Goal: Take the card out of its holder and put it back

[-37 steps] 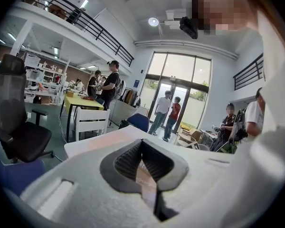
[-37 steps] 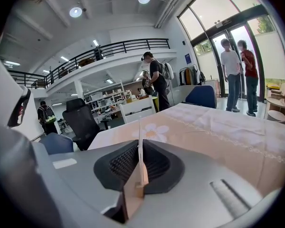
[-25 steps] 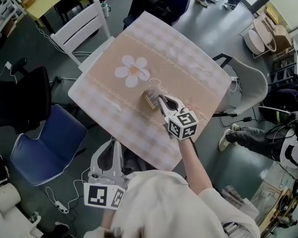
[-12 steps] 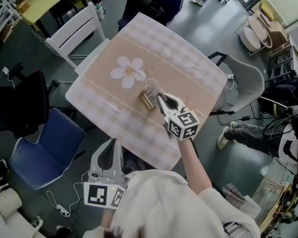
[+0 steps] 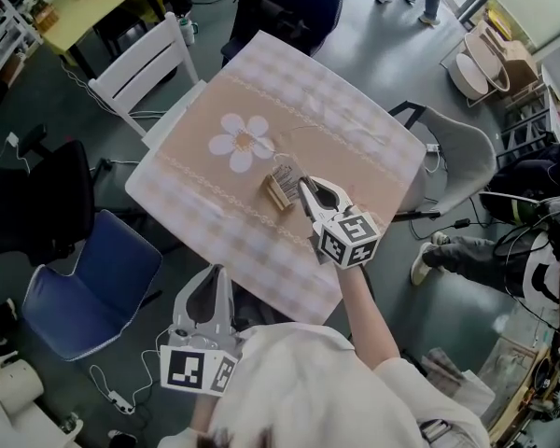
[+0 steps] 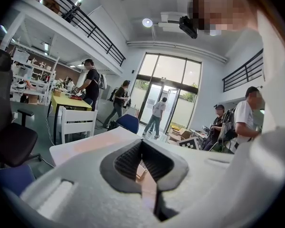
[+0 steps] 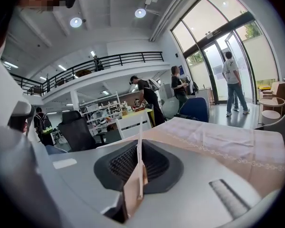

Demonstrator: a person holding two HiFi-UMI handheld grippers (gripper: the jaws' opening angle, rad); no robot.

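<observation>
A small wooden card holder [image 5: 276, 192] stands near the middle of the table [image 5: 355, 129], just below a flower print on the cloth. My right gripper [image 5: 303, 188] reaches it from the right, tips against the holder. In the right gripper view, that gripper [image 7: 139, 150] is shut on a thin white card [image 7: 140, 141], seen edge-on and upright between the pads. A tan piece shows low in the gap; whether the card still sits in the holder I cannot tell. My left gripper [image 5: 208, 278] hangs off the table's near edge, its jaws [image 6: 142, 144] shut on nothing.
Chairs ring the table: a white one [image 5: 149, 59] at the far left, a blue one [image 5: 93, 283] at the near left, a grey one [image 5: 467, 161] at the right. A black office chair [image 5: 37, 194] stands further left. People stand beyond the table and one sits at the right [image 5: 532, 250].
The right gripper stays at the holder with the card between its pads, and the left gripper holds still. Only the head view has shifted slightly.
</observation>
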